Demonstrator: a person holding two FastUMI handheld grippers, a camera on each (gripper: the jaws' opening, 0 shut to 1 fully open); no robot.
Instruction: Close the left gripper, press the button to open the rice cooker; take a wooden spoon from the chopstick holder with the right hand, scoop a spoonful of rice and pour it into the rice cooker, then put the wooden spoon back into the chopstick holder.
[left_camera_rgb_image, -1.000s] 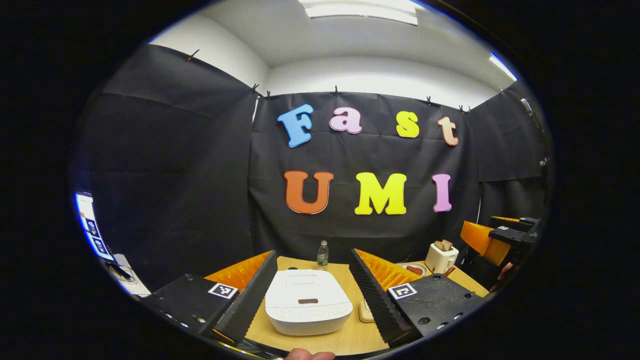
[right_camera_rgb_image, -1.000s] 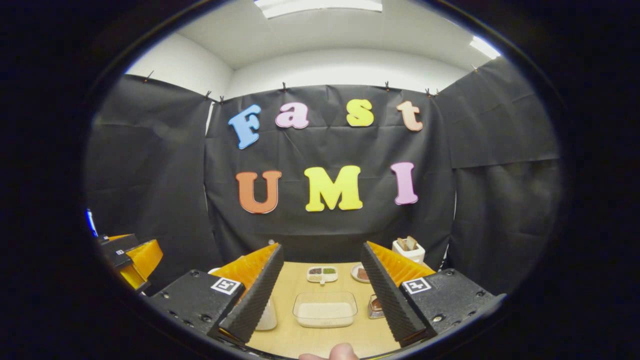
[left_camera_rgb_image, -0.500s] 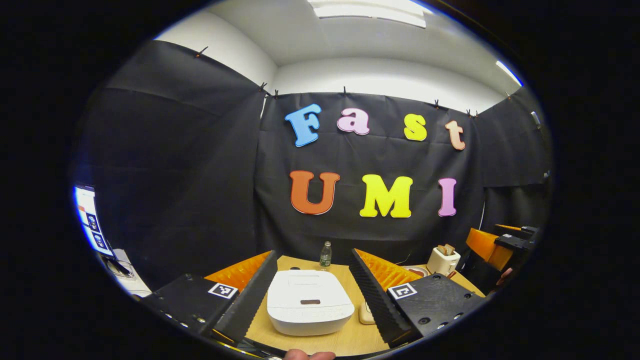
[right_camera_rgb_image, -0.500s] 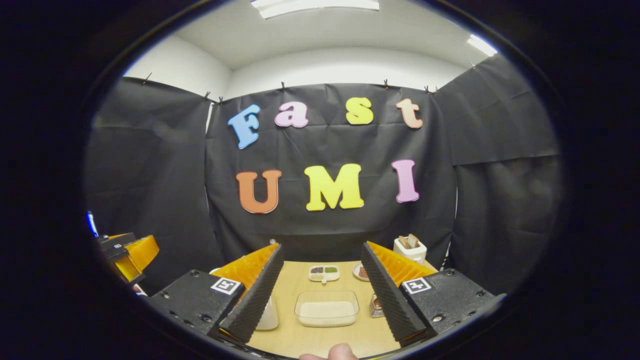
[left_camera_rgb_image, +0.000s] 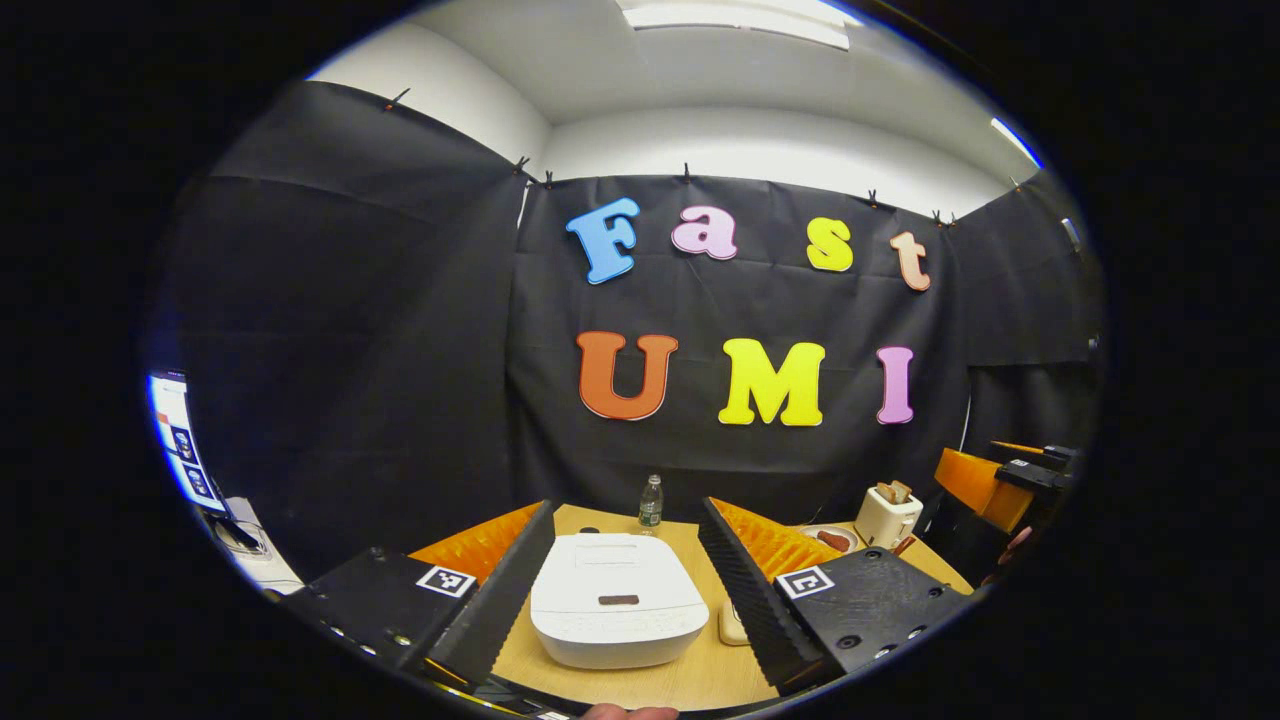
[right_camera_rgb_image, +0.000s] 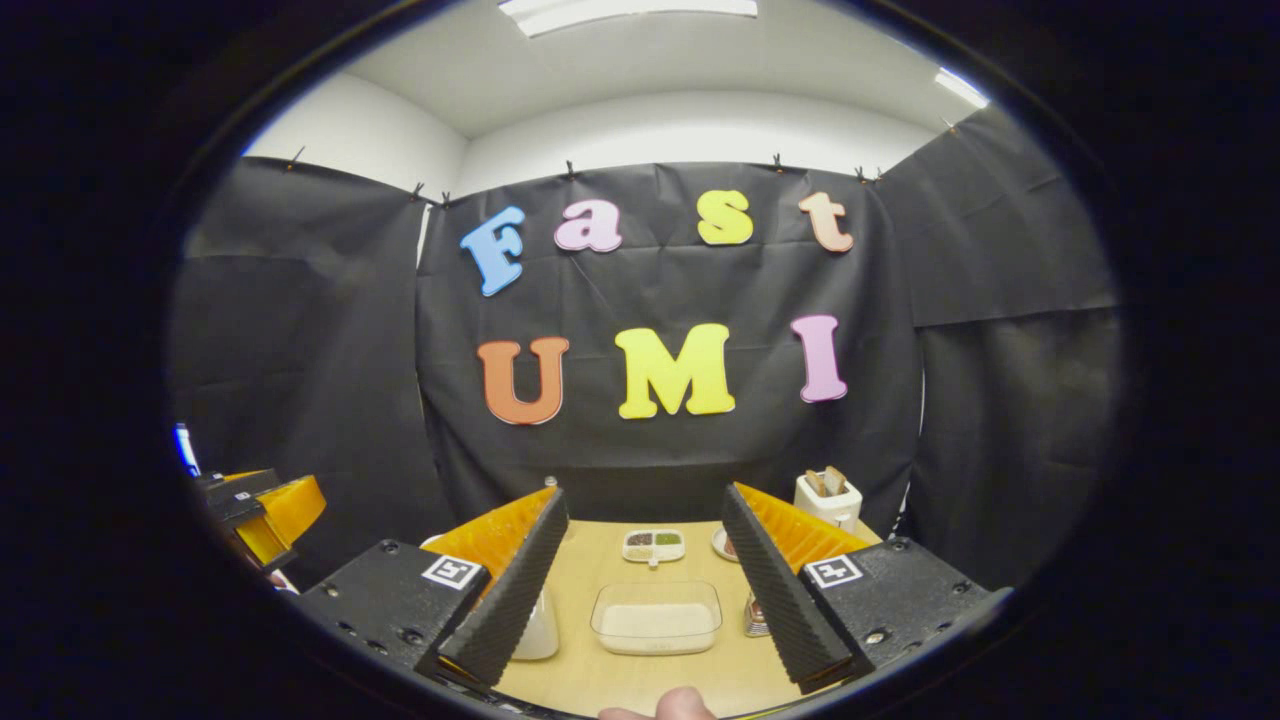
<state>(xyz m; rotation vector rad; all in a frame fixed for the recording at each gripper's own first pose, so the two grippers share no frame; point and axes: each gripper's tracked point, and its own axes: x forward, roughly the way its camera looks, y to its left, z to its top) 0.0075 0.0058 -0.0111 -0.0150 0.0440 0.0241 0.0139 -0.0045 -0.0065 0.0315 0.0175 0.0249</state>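
Observation:
The white rice cooker (left_camera_rgb_image: 617, 600) sits on the wooden table (left_camera_rgb_image: 690, 680) with its lid down and a dark button (left_camera_rgb_image: 618, 600) on the front of the lid. My left gripper (left_camera_rgb_image: 625, 508) hangs open above and in front of it, the cooker showing between the two fingers. In the right gripper view a clear box of white rice (right_camera_rgb_image: 655, 625) lies on the table between the fingers of my open right gripper (right_camera_rgb_image: 642, 493). A white container (right_camera_rgb_image: 540, 630) stands left of the box, half hidden by a finger. I cannot make out a wooden spoon.
A water bottle (left_camera_rgb_image: 650, 502) stands behind the cooker. A toaster (right_camera_rgb_image: 826, 497), a plate (right_camera_rgb_image: 720, 545) and a divided dish (right_camera_rgb_image: 653, 545) sit at the back. A small metal holder (right_camera_rgb_image: 752, 612) stands right of the rice box. A screen (left_camera_rgb_image: 180, 440) glows far left.
Both views have drifted only slightly. The fingers of both grippers stand as far apart as before, and nothing on the table has moved.

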